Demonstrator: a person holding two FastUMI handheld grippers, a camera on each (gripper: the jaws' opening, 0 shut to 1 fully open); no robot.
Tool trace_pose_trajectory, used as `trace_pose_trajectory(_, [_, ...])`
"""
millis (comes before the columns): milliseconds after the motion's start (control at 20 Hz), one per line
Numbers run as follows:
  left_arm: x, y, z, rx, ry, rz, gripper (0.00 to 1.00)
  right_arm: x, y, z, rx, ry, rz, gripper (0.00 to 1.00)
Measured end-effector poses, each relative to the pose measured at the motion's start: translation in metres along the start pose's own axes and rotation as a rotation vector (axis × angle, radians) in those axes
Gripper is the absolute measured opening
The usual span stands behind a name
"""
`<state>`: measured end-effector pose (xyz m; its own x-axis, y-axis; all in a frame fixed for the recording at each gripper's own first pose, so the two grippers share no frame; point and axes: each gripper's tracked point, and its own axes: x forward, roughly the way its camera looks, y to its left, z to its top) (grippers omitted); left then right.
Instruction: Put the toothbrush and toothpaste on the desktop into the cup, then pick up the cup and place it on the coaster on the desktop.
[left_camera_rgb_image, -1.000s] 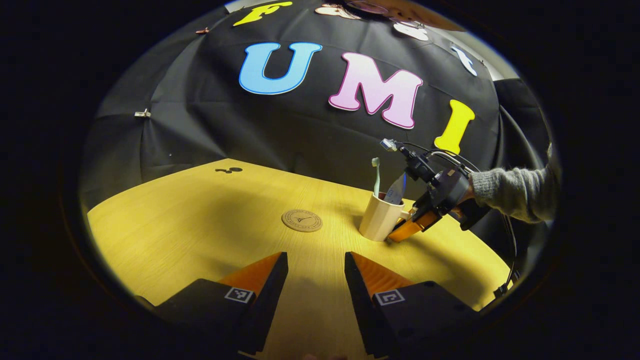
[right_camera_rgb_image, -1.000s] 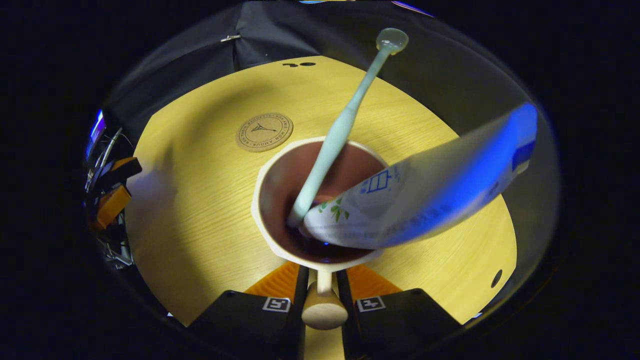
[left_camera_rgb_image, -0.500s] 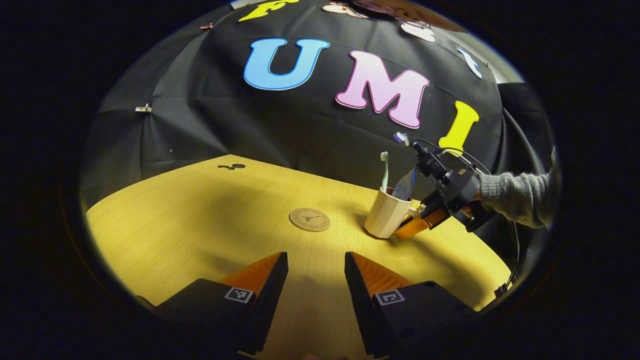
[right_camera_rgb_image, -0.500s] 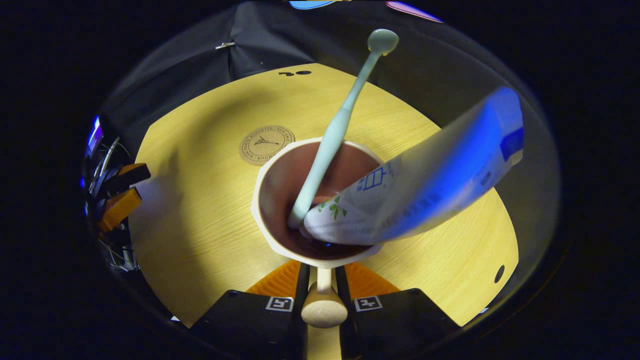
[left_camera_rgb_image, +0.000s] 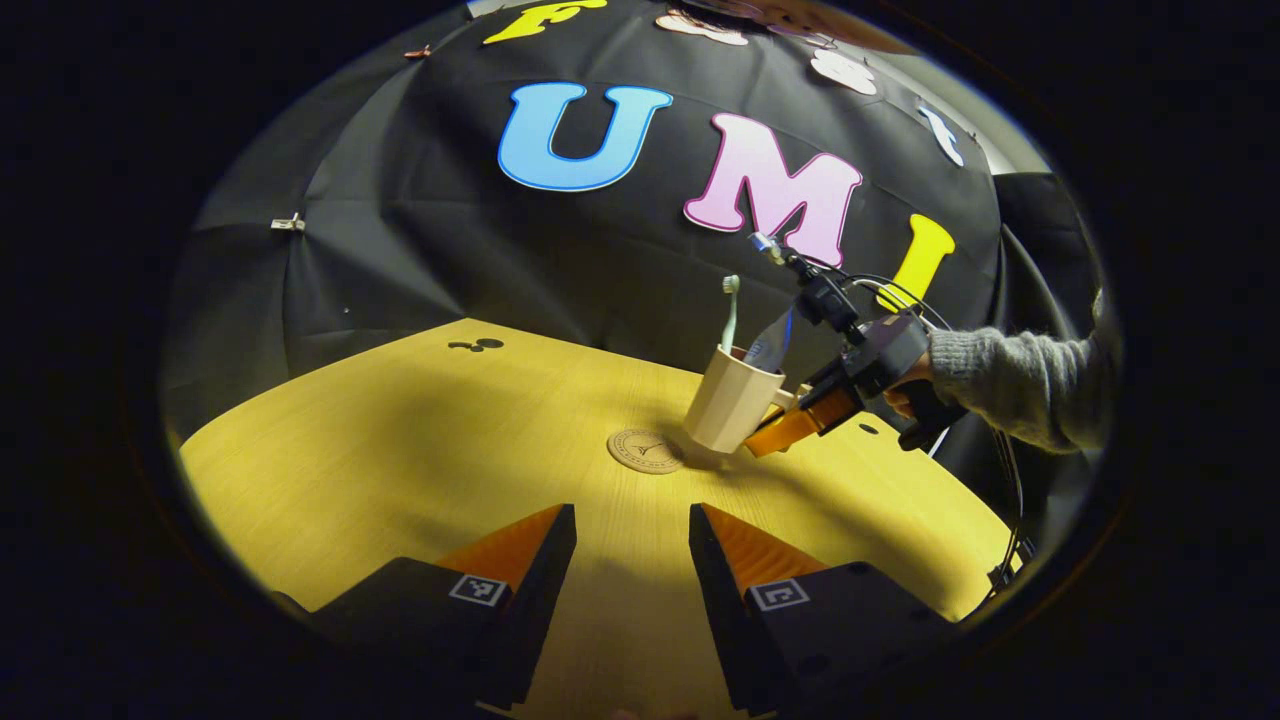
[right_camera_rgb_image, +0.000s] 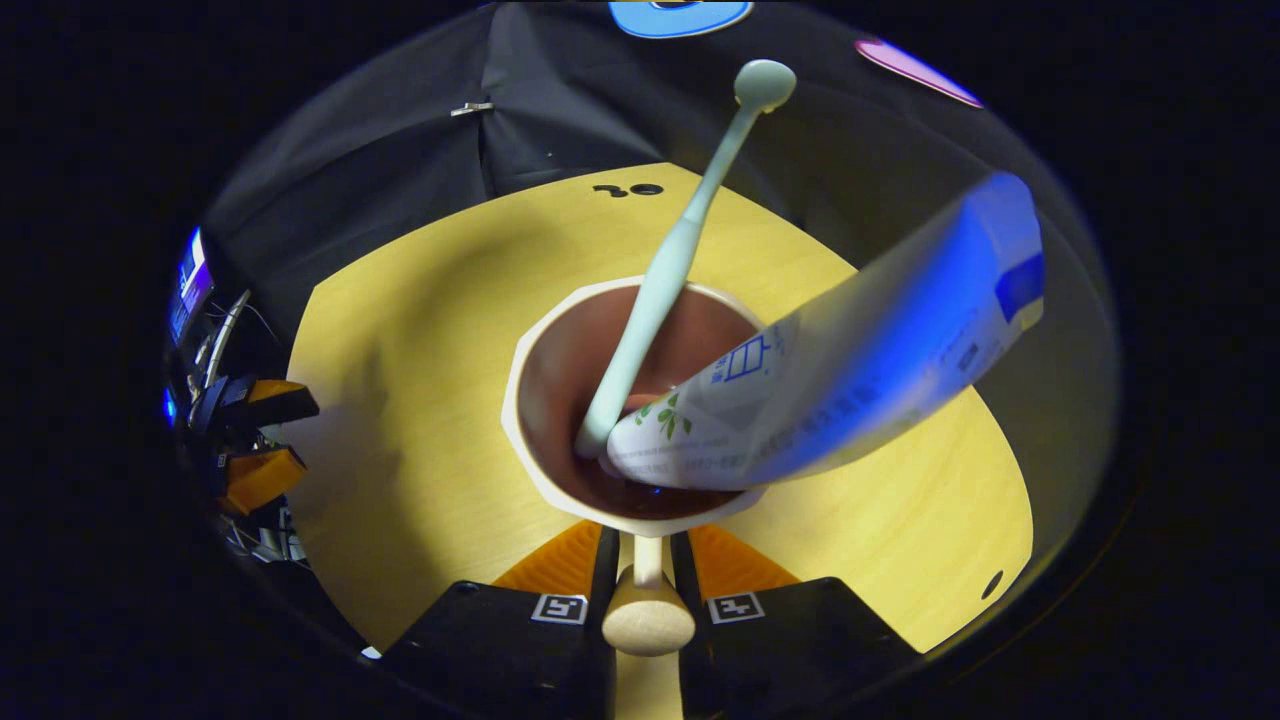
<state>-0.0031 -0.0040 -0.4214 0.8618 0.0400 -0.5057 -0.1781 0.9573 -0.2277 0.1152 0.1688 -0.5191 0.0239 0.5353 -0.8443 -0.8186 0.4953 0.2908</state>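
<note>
While R gripper (right_camera_rgb_image: 646, 560) clamps handle, cup (right_camera_rgb_image: 560, 470) ahead

Hidden beneath the cup (right_camera_rgb_image: 560, 400) in the right gripper view: the coaster; toothpaste (right_camera_rgb_image: 850, 370) tail blurred; toothbrush (right_camera_rgb_image: 650, 290) foot buried behind the tube; coaster (left_camera_rgb_image: 646, 451) print too small to read.

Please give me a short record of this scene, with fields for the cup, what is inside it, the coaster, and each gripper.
cup: cream mug, tilted, held above the desktop by its handle, beside the coaster
contents: toothbrush and toothpaste, both leaning out over the rim
coaster: round, flat on the desktop, nothing on it yet
right gripper: shut on the cup handle
left gripper: open, holding nothing, low over the desktop
</note>
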Motion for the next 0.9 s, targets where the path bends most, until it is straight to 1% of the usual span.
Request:
trace_pose_trajectory(150, [-0.007, 0.012, 0.002, -0.011, -0.004, 0.008, 0.73, 0.018, 0.014, 0.014, -0.025, 0.014, 0.019, 0.28])
trace_pose_trajectory(300, [-0.009, 0.024, 0.002, -0.024, -0.003, 0.015, 0.73, 0.031, 0.021, 0.023, -0.054, 0.031, 0.019, 0.28])
trace_pose_trajectory(400, [-0.011, 0.031, 0.0, -0.031, 0.0, 0.02, 0.74, 0.035, 0.026, 0.024, -0.059, 0.045, 0.023, 0.29])
trace_pose_trajectory(600, [-0.013, 0.044, 0.0, -0.048, 0.005, 0.033, 0.73, 0.052, 0.025, 0.026, -0.067, 0.077, 0.003, 0.28])
trace_pose_trajectory(900, [-0.008, 0.05, 0.003, -0.064, 0.005, 0.038, 0.73, 0.053, 0.028, 0.023, -0.08, 0.09, 0.0, 0.28])
